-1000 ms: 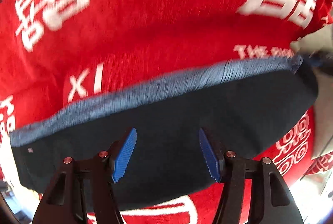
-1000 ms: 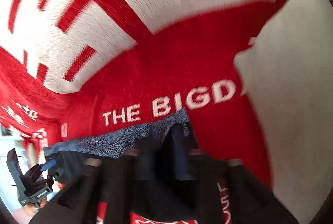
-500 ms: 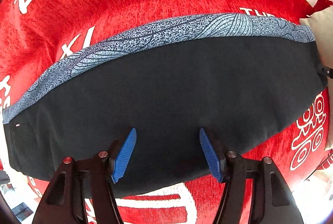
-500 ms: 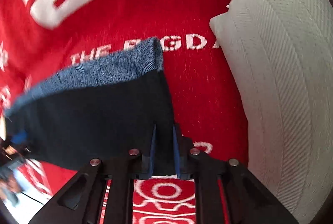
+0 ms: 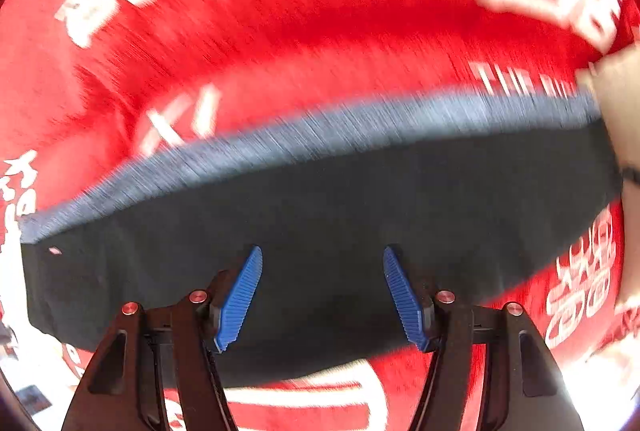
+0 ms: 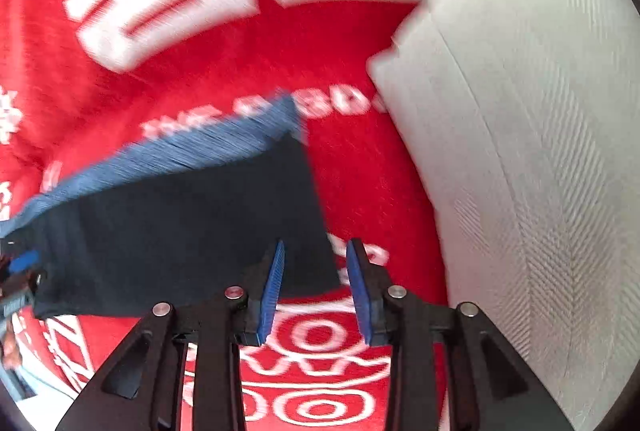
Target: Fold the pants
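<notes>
The folded pants are dark navy with a blue patterned band along the far edge, and they lie flat on a red blanket. My left gripper hovers open over their near middle, its blue pads apart with nothing gripped. In the right wrist view the same pants end in a right corner. My right gripper stands over that corner with its jaws opening. The corner lies between the pads, which do not press it. The left gripper's blue pad shows at the far left edge.
The red blanket carries large white lettering and ring patterns. A pale ribbed cushion lies right beside the pants' right end and also shows at the right rim of the left wrist view as the cushion.
The right gripper was shut on the pants' right edge; now its jaws stand apart and the fabric lies free. The left gripper stayed open while its view drifted over the pants.
</notes>
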Motion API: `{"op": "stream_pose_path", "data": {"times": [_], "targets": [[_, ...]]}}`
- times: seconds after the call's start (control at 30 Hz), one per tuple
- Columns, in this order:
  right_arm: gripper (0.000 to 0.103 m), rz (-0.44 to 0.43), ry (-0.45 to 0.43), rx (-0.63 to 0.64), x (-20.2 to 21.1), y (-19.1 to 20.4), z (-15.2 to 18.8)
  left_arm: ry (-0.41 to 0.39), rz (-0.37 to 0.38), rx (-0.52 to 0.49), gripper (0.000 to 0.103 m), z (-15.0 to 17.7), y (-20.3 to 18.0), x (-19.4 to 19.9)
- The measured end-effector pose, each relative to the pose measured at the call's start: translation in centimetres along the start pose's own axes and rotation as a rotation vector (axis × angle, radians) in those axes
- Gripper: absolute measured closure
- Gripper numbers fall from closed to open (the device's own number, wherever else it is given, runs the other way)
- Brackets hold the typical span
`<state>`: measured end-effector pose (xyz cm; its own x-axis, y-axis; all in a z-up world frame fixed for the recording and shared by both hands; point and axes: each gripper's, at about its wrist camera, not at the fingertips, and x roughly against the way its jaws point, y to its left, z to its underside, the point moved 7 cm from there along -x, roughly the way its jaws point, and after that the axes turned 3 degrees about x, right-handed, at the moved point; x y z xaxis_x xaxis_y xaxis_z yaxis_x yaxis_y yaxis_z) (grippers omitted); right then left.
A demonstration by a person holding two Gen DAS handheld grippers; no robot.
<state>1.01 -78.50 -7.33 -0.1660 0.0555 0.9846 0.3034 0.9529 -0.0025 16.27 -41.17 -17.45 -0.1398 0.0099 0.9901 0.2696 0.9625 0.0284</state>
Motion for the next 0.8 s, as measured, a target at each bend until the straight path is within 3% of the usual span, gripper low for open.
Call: {"op": "stream_pose_path", "data": {"times": [0.2, 0.3, 0.37, 0.43, 0.5, 0.63, 0.8], "targets": [[0.068, -0.176, -0.011, 0.074, -1.6, 9.3, -3.6, -0.056, -0.123, 0.148, 0.038, -4.7, 5.9, -1.7], [0.068, -0.224, -0.014, 0.112, -3.6, 14.3, -6.5, -0.013, -0.150, 0.188, 0.038, -4.5, 7.5, -4.2], [0.068, -0.205, 0.009, 0.154, -5.5, 16.3, -6.9, 0.009, -0.149, 0.187, 0.038, -2.9, 8.4, -5.5], [0.068, -0.162, 0.060, 0.178, -7.8, 16.8, -6.2, -0.058, -0.166, 0.164, 0.038, -2.2, 7.9, -5.3], [0.068, -0.166, 0.037, 0.195, -8.1, 16.7, -5.6, -0.074, -0.186, 0.115, 0.038, -1.5, 7.0, -4.9], [0.068, -0.126, 0.050, 0.266, -6.7, 15.4, -3.2, -0.050, -0.163, 0.114, 0.038, -0.3, 6.6, -4.2], [0.056, -0.272, 0.063, 0.141, -3.5, 13.2, -0.8, -0.008, -0.158, 0.129, 0.038, 2.5, 7.6, -3.7]]}}
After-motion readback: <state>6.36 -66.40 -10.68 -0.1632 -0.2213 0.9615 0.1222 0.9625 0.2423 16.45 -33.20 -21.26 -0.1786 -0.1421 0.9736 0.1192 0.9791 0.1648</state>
